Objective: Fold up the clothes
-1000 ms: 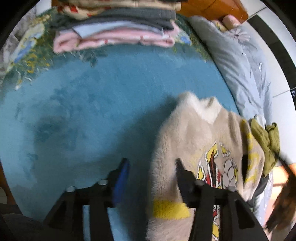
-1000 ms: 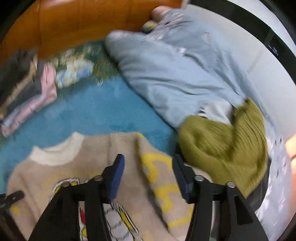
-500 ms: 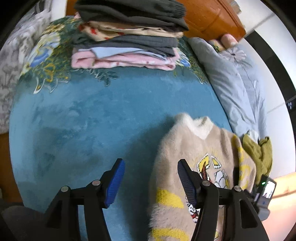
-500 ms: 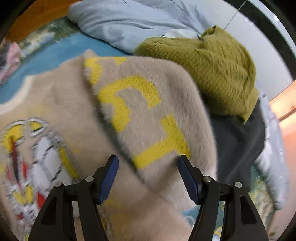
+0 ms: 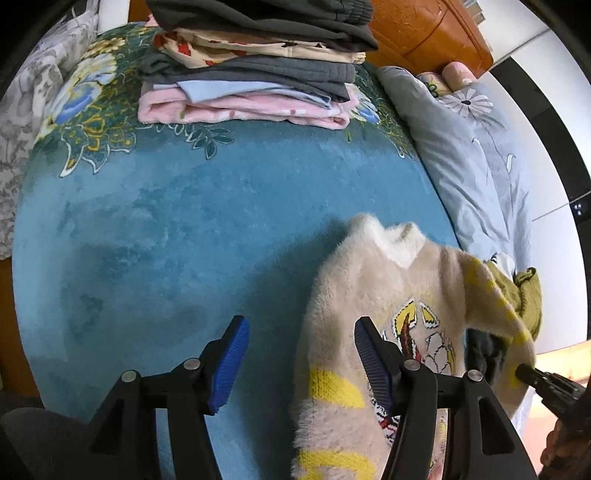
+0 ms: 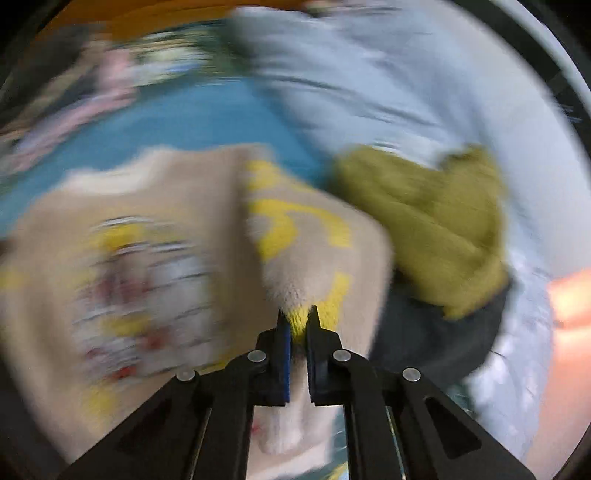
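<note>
Sweater (image 5: 373, 295), beige and fuzzy with yellow markings and a cartoon print on the chest, lies collar-away on the teal blanket (image 5: 184, 240) of the bed.

Left wrist view is sharp and shows what the other view cannot resolve: a stack of folded clothes (image 5: 251, 70) at the far edge of the blanket, pink at the bottom, grey and dark layers above, well apart from the sweater. It also shows the light blue floral quilt (image 5: 476, 155) along the right side and the orange-brown headboard (image 5: 424, 33) behind. The right tongs (image 5: 532, 378) appear at the lower right edge of this view, at the end of the lifted yellow-striped sleeve.

Right wrist view is heavily motion-blurred. It alone shows the olive green knit garment (image 6: 424, 229) clearly as a bunched heap just beside the sweater's sleeve, lying on a dark garment (image 6: 424, 332).

Left tongs (image 5: 299, 354): wide apart, blue pads showing, holding nothing. The left edge of the sweater's body lies between the two fingers; I cannot tell whether either pad touches it.

Right tongs (image 6: 298, 325): drawn narrow, pinching a fold of the yellow-striped sleeve, with fuzzy fabric bulging out between the tips.
</note>
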`<state>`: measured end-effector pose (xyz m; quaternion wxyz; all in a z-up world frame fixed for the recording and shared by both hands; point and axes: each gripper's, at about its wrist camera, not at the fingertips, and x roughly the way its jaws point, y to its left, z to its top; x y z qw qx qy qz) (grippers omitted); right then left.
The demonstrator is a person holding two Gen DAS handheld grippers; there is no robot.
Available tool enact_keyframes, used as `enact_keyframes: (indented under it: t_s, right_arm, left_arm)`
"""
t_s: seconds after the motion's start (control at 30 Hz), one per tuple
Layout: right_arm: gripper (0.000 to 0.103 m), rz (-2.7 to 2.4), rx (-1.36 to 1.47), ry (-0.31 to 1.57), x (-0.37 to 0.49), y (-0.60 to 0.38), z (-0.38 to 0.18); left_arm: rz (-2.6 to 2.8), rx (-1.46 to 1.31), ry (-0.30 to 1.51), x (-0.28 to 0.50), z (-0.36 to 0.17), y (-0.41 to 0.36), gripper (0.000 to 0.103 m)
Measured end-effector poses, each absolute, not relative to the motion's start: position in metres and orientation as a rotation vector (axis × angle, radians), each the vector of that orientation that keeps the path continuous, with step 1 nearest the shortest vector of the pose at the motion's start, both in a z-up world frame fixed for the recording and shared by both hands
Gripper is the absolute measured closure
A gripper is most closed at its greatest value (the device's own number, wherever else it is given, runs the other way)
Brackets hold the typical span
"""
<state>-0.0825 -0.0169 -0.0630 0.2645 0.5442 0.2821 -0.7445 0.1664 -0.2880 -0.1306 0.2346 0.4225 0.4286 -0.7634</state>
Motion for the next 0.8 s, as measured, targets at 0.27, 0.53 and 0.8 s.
enact_keyframes:
  t_s: [0.27,0.53,0.8]
  right_arm:
    - [0.097,-1.778,1.653,0.431,-0.078,-0.122,-0.114]
    - [0.080,-1.829,1.710,0.478,-0.060,-0.175,-0.166]
    - [0.046,-1.849,1.472,0.333,-0.030,-0.122,-0.100]
  left_arm:
    - [-2.067,1.110,1.250,0.179,-0.130,-0.296,0.036]
    - [-2.036,1.121,1.336,0.181,-0.139,-0.301,0.035]
    - [-2.014,1.117,1.385,0.181,-0.145,-0.308,0.035]
